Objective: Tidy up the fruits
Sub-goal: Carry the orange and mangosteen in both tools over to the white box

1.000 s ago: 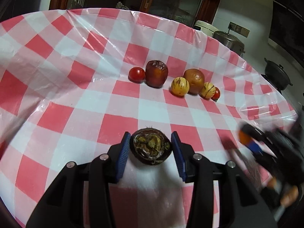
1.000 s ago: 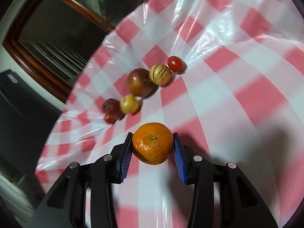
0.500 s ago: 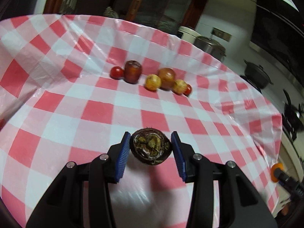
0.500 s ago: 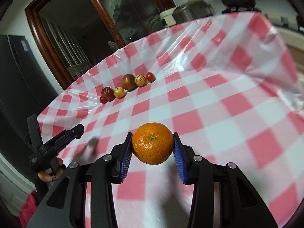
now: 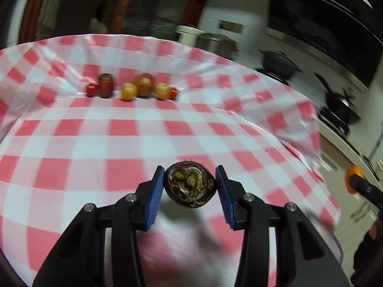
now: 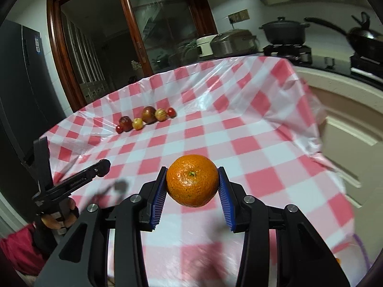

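Note:
My left gripper [image 5: 190, 187] is shut on a dark brown wrinkled fruit [image 5: 190, 187], held above the near part of the red-and-white checked tablecloth [image 5: 119, 143]. My right gripper [image 6: 192, 181] is shut on an orange mandarin [image 6: 192, 180], also lifted over the cloth. A row of small fruits [image 5: 130, 88] lies far back on the table: red cherry tomatoes, a dark red fruit, yellow striped ones and a brown one. The same row [image 6: 146, 118] shows in the right wrist view. The left gripper [image 6: 103, 167] appears at the left there, a hand beneath it.
Behind the table stand a wood-framed glass door [image 6: 143, 35], a dark fridge [image 6: 19, 83] and a counter with a rice cooker [image 6: 232, 41], a black pot [image 6: 283, 32] and a wok [image 6: 363, 35]. The cloth's right edge [image 6: 308, 110] hangs off the table.
Both grippers have drawn back and up from the table with their fruits still held. The fruit row now looks smaller and farther. The room behind has come into view.

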